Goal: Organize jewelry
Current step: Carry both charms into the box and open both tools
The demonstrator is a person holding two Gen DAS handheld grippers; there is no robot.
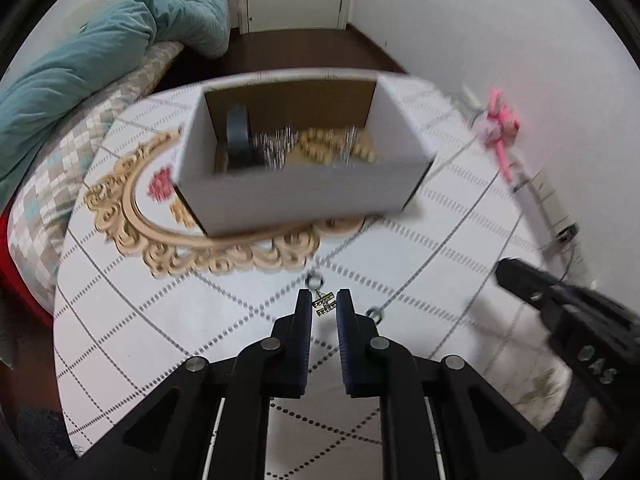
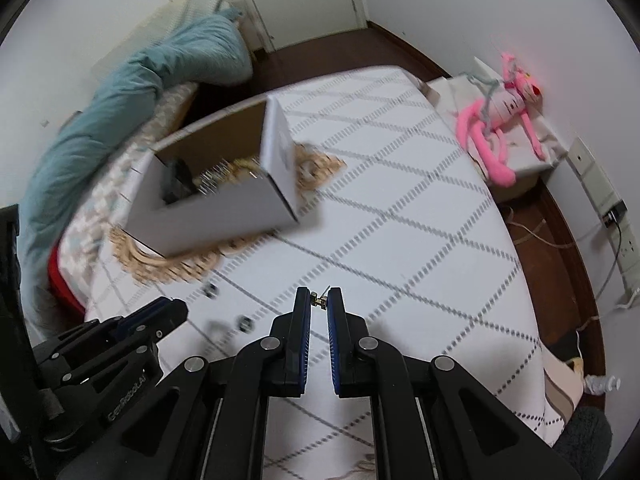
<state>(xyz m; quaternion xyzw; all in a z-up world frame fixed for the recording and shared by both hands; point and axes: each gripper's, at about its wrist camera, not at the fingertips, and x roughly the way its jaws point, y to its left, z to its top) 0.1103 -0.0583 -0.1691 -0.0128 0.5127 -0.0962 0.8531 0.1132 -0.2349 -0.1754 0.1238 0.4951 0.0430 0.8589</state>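
Observation:
A white cardboard box (image 1: 296,196) stands on a wooden ornate frame (image 1: 208,248) on the table; it also shows in the right wrist view (image 2: 216,208). It holds a black roll, silver pieces and a wooden bead string (image 1: 340,146). My left gripper (image 1: 325,304) is shut on a small gold earring (image 1: 324,305) just above the tablecloth. My right gripper (image 2: 319,300) is shut on another small gold earring (image 2: 319,301). Two small ring-shaped pieces (image 1: 315,280) (image 1: 374,314) lie on the cloth near the left fingertips.
The round table has a white cloth with grey dashed diamonds (image 2: 400,220). A pink plush toy (image 2: 500,120) lies on a side stand at the right. A bed with a teal blanket (image 1: 80,72) is at the left. A wall socket (image 2: 616,216) is at far right.

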